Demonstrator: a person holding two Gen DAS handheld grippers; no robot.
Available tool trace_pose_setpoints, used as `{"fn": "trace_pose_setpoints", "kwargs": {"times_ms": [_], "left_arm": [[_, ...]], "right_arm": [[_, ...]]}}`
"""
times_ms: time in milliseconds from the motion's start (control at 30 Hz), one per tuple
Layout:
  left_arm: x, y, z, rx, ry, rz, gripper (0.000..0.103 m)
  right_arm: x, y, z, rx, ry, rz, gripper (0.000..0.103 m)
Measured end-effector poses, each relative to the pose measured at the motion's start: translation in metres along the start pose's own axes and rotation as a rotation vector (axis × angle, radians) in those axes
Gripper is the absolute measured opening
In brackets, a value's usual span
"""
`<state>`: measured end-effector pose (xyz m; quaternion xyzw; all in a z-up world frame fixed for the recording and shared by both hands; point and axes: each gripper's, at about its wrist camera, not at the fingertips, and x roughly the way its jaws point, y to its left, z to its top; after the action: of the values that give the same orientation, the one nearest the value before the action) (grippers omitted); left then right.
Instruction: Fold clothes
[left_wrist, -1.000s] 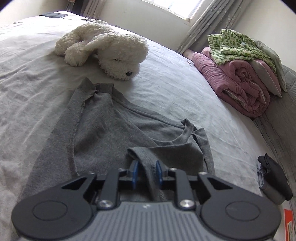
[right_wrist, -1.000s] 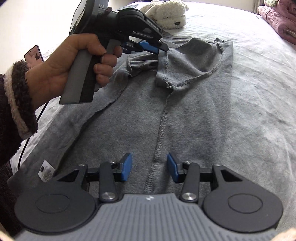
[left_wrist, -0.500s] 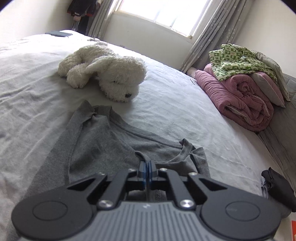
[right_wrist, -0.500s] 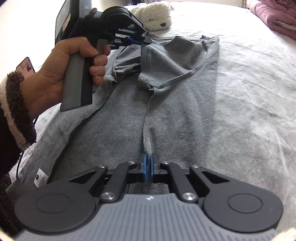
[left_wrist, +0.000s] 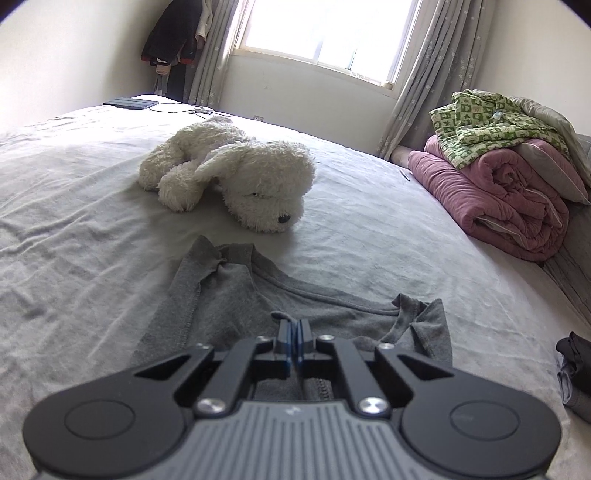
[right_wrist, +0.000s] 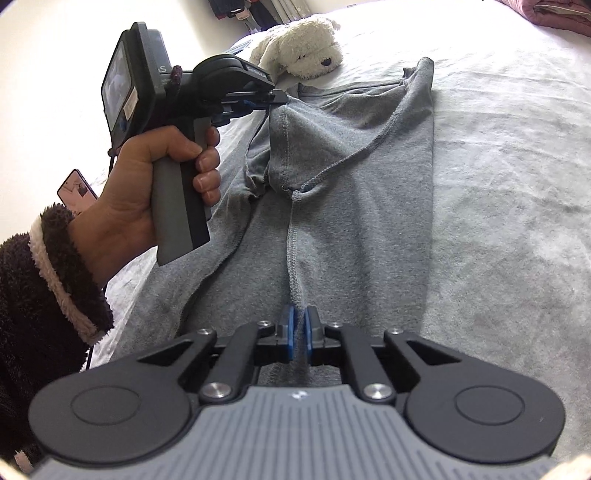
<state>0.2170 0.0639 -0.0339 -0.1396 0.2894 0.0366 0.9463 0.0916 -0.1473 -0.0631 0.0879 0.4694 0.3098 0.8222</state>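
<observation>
A grey shirt lies spread on the bed, its collar end toward the plush dog. In the left wrist view my left gripper is shut on a raised fold of the grey shirt. The right wrist view shows that left gripper, held in a hand, lifting the cloth near a sleeve seam. My right gripper pinches the shirt's side seam between its blue pads. Its jaws are opening slightly, with cloth still filling the gap.
A white plush dog lies beyond the shirt on the pale bedsheet. Rolled pink bedding topped with a green patterned cloth lines the right edge. Dark clothes sit at far right. A phone lies left.
Both grippers closed on the shirt, the left on a fold and the right on the side seam. Both then tilted up, lifting the cloth, and the right pads parted slightly.
</observation>
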Motion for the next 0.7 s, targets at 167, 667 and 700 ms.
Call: {"fn": "trace_pose_setpoints", "kwargs": {"times_ms": [167, 667, 700], "left_arm": [[-0.002, 0.005, 0.002, 0.003, 0.061, -0.034, 0.007], [-0.084, 0.008, -0.042, 0.116, 0.211, -0.17, 0.028], [-0.09, 0.009, -0.047, 0.116, 0.223, -0.186, 0.028]], "right_arm": [[-0.006, -0.002, 0.0, 0.005, -0.001, 0.007, 0.022], [-0.03, 0.02, -0.032, -0.077, 0.037, 0.056, 0.037], [-0.031, 0.022, -0.036, -0.083, 0.047, 0.063, 0.037]]}}
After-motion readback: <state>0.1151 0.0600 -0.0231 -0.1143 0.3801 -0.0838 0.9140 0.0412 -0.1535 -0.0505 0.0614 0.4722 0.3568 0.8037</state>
